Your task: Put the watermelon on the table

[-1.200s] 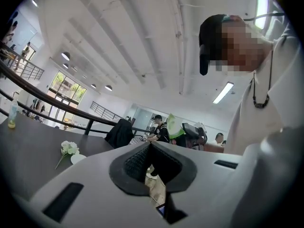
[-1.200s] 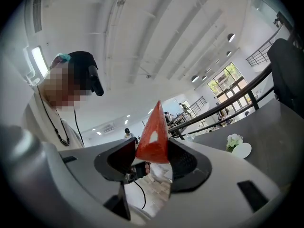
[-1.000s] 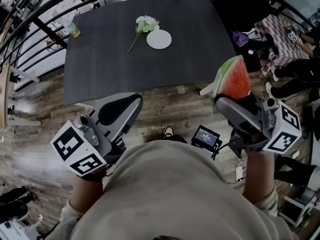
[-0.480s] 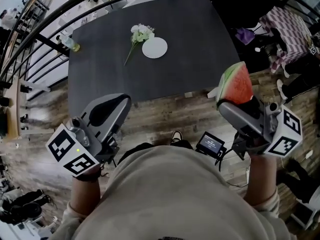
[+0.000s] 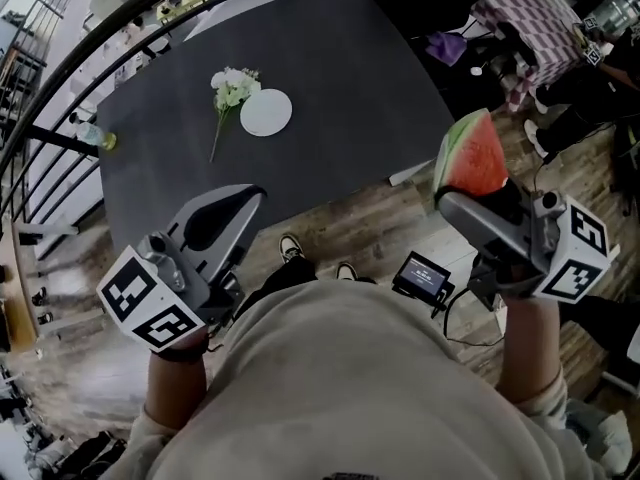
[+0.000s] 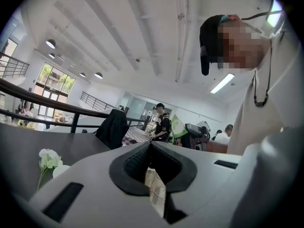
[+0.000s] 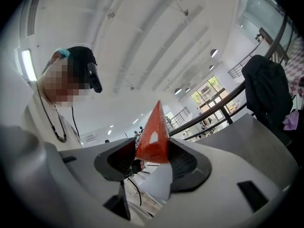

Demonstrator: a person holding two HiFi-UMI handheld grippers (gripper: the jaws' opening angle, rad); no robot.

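Since the earlier frame, the dark grey rectangular table (image 5: 340, 68) has shifted left in the head view. The right gripper (image 5: 478, 200) jaws are clenched on the red, green-rinded watermelon wedge (image 5: 470, 156), which is held aloft beside the table's near right corner. The left gripper (image 5: 232, 213) jaws are pressed together with nothing between them.

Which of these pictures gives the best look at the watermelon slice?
The head view: the watermelon shows red flesh and green rind, clamped in the right hand-held gripper. The right gripper view shows only its red edge between the jaws. The left gripper view shows just a small, distant green bit.
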